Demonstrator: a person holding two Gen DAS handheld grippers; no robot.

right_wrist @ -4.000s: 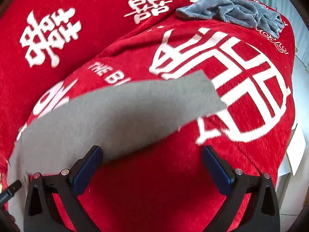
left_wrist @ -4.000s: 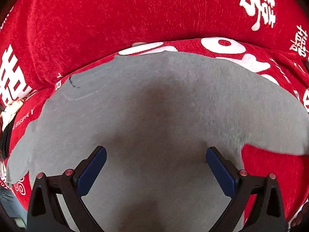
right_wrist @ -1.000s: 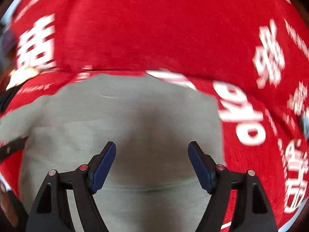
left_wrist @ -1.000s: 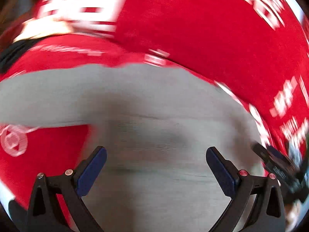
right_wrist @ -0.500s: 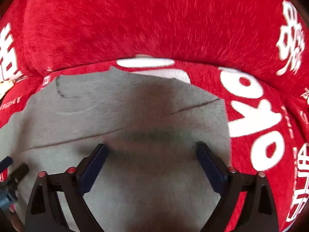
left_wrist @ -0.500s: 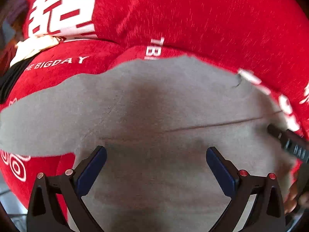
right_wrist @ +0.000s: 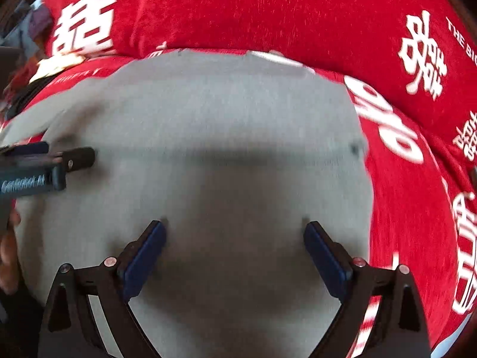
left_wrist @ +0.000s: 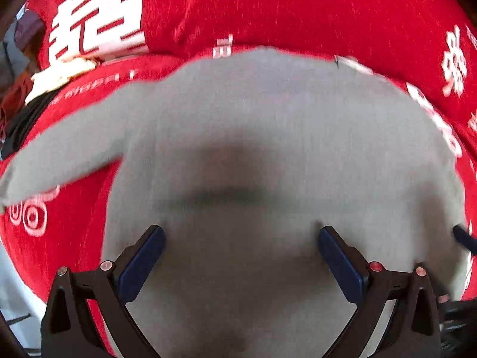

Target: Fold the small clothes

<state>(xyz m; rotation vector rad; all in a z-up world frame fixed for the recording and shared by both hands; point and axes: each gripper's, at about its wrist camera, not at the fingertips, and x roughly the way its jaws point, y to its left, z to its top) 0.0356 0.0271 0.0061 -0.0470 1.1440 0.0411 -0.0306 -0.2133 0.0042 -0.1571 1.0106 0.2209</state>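
Over the sofa: a grey garment (left_wrist: 268,137) lay spread on a red throw (left_wrist: 298,9) printed with white characters, its top edge at the crease below the back cushion.
Left claw (left_wrist: 240,249): released — both blue pads stood wide apart above the cloth, nothing between them.
Right claw (right_wrist: 234,243): likewise released, pads apart over the garment's middle, gripping nothing.
Other claw in view: the left claw's body (right_wrist: 32,170) entered the right wrist view from the left edge, just above the cloth.
Garment position: one sleeve (left_wrist: 68,149) reached out sideways to the left; the opposite side ended in a straight edge near the white print, so that sleeve was judged already turned in.
Progress: judged early to middle — one faint horizontal crease crossed the body, blurred by motion; the left sleeve and the final fold of the body appeared to remain.
Legible writing: "THE BIG" (right_wrist: 462,41) at the right rim of the throw; large double-happiness characters (right_wrist: 423,56) in white; a maker's mark on the left claw's body, too smeared to read with certainty.
Clutter: pale and dark items (left_wrist: 56,74) lay at the far left — unidentifiable.
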